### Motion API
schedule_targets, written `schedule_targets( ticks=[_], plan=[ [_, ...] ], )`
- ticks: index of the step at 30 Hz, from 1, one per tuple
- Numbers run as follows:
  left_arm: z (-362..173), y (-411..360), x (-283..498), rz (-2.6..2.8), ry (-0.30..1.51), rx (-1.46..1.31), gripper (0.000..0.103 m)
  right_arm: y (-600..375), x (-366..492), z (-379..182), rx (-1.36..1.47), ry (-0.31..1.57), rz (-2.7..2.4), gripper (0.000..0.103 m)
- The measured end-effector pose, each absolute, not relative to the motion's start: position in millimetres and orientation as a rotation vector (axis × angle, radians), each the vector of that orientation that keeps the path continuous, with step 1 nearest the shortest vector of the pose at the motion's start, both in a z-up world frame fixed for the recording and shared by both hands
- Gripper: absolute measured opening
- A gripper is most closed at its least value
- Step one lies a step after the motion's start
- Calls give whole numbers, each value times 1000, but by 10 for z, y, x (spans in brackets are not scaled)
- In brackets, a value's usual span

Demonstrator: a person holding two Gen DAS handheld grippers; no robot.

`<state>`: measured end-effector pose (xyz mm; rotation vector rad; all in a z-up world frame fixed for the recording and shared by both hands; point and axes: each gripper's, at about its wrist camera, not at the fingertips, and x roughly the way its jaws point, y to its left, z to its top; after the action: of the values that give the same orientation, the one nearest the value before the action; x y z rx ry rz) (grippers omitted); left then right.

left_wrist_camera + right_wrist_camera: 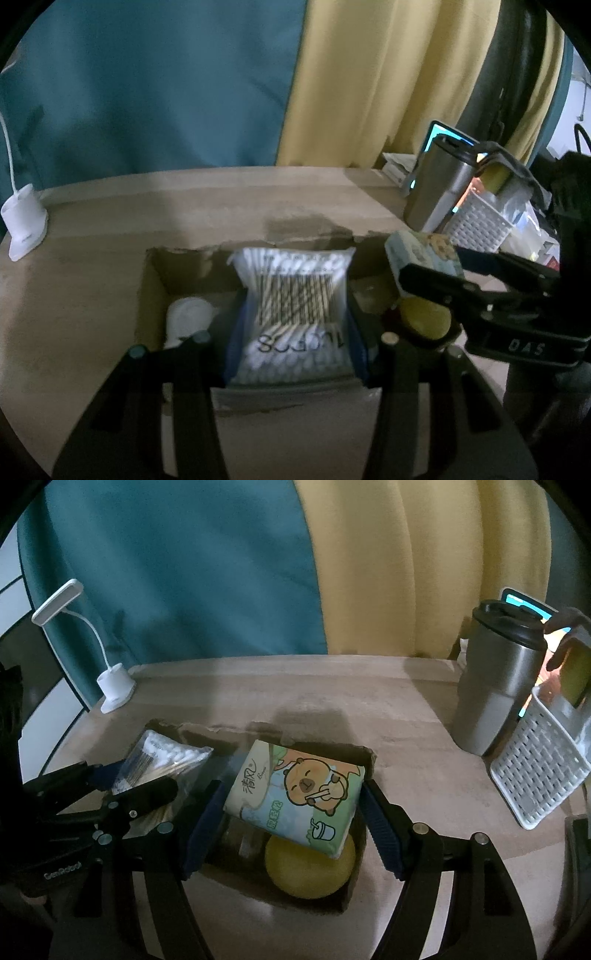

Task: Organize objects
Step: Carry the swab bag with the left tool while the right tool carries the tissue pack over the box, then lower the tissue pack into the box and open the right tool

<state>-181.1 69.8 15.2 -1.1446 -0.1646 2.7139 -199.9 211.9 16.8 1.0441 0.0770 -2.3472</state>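
Observation:
A shallow cardboard box [155, 280] lies on the wooden table; it also shows in the right wrist view [365, 760]. My left gripper [295, 332] is shut on a clear bag of cotton swabs [291, 299] over the box; the bag also shows in the right wrist view [162, 760]. My right gripper [291, 812] is shut on a tissue pack with a cartoon capybara [295, 794], held over the box; the pack also shows in the left wrist view [424, 258]. A yellow round object [314, 867] lies in the box under the pack. A white object [188, 317] lies in the box's left part.
A steel tumbler with a black lid [495, 679] and a white perforated basket [539, 768] stand at the right. A white desk lamp [114, 686] stands at the back left. Teal and yellow curtains hang behind the table. A lit screen [447, 136] is behind the tumbler.

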Motion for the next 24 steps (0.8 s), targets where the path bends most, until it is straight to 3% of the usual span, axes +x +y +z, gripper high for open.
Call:
schedule_targets(
  ticks=[24],
  plan=[
    [78, 677, -1981, 2704, -214, -1166, 48, 2006, -2221, 53, 1063, 118, -2349, 77]
  ],
)
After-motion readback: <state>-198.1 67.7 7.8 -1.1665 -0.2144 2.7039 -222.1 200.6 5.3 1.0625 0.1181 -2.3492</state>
